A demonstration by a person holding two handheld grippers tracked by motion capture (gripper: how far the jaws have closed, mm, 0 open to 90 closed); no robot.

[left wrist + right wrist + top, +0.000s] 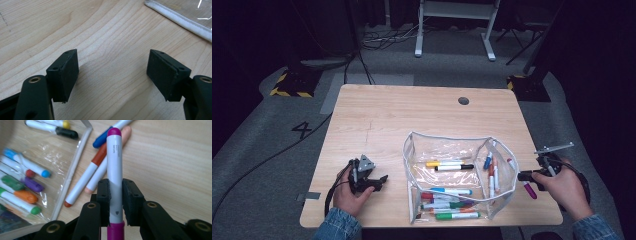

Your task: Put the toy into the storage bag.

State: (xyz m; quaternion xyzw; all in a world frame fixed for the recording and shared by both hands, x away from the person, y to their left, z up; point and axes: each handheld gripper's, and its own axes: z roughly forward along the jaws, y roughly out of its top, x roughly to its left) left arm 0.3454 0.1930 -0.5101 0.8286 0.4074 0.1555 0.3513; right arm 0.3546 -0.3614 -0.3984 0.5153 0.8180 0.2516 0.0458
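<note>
At about eight o'clock on the table [377, 115], the left gripper [379, 181] is rested with its jaws wide and nothing between them, a corner of the clear pouch [459, 172] lying at its two o'clock. At four o'clock, the right gripper [115, 195] is clamped on a magenta-capped marker [114, 165], gripped across the white barrel and pointing to twelve beyond the pads. The pick-up step is judged done; next, the marker is to be carried towards nine o'clock and released over the pouch's open mouth.
</note>
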